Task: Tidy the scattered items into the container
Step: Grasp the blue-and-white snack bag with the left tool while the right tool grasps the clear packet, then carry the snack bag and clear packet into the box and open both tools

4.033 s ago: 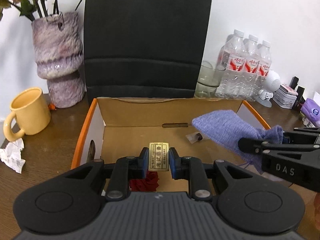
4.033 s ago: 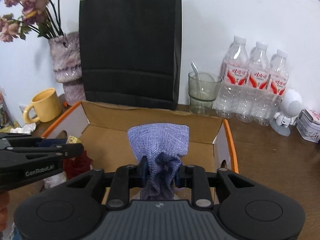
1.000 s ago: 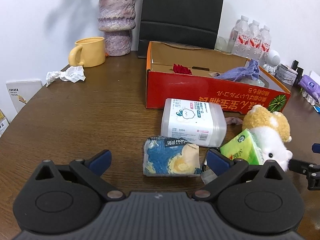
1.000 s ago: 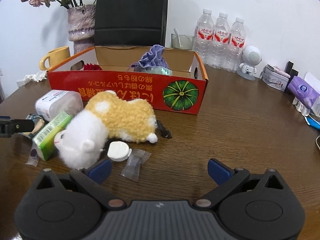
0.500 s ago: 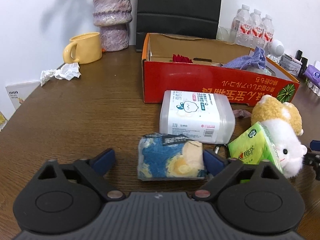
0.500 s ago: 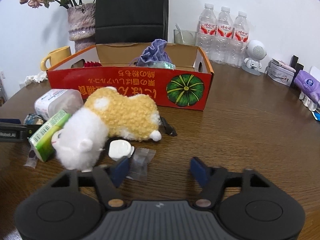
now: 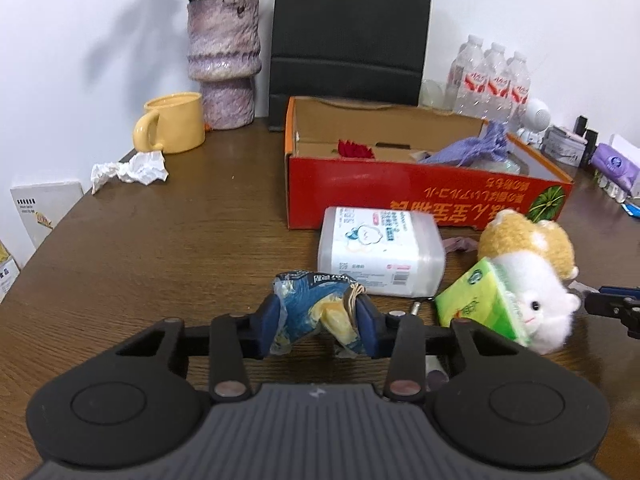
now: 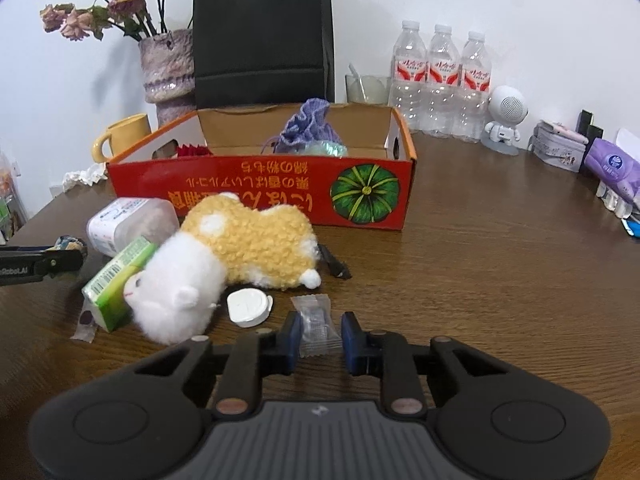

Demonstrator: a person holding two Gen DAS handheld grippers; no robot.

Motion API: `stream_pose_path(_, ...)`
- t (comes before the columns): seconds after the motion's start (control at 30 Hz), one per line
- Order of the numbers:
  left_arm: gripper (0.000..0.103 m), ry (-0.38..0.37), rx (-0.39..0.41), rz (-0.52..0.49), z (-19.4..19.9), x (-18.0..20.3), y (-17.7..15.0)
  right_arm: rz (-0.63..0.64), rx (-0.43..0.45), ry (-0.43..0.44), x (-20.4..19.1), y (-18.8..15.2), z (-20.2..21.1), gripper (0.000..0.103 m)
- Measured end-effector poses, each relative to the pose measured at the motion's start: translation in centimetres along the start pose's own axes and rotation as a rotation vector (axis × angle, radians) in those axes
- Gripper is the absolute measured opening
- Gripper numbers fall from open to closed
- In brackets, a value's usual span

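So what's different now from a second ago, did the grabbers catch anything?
Yes. The left gripper closed on the blue tissue pack, crumpling it. The right gripper moved forward and narrowed around the clear wrapped candy. The plush toy, green pack and red box stayed put.

— Where does the box [image 8: 260,184] sit?

— On the table [image 8: 500,264], toward the back. Behind it stand the bag [image 8: 262,36] and the vase [image 8: 166,68], with the bottles [image 8: 442,80] off to its right. The mug [image 7: 172,124] is left of it, the crumpled paper [image 7: 130,170] in front of the mug.

— And inside?

— A pouch [image 8: 308,128] toward the right end.

— In front of the box?

— The plastic tub [image 7: 380,250] nearest the left, the plush toy [image 8: 224,256] right of it, lying partly on the tissue pack [image 8: 116,284]. A round cap [image 8: 249,306] lies just before the toy.

— The hand-held grippers?

— The left hand-held gripper [image 7: 320,322] has a packet [image 7: 316,312] between its fingers, before the tub; the right hand-held gripper [image 8: 320,338] brackets a small wrapper [image 8: 316,324] beside the cap.
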State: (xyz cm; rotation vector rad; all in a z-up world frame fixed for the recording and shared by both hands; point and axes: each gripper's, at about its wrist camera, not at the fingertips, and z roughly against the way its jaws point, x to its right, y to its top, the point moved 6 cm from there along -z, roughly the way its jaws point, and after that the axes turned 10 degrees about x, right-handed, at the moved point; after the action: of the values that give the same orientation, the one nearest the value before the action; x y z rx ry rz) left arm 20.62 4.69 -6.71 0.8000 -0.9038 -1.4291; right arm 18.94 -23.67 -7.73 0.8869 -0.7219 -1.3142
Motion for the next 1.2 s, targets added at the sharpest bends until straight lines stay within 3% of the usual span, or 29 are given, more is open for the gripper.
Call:
stream_pose_path(0.43,0.041,-0.041,0.068,-0.016,2.4,0.9,1.9,-0.002,0.074,0.0,0.3,2.2,2.1,0.021)
stream_pose_path(0.73,0.041,-0.098,0.161,-0.057,2.3,3.4,6.8,0.044,0.17,0.016,-0.5,7.8,2.0,0.021)
stream_pose_path(0.93,0.041,-0.125,0.197,-0.111,-0.1,5.7,10.4,0.095,0.208,0.04,-2.3,12.3,-0.2,0.021)
stream_pose_path(1.2,0.041,-0.109,0.159,-0.114,-6.1,6.1,12.5,0.113,0.179,0.089,-4.4,16.1,-6.1,0.021)
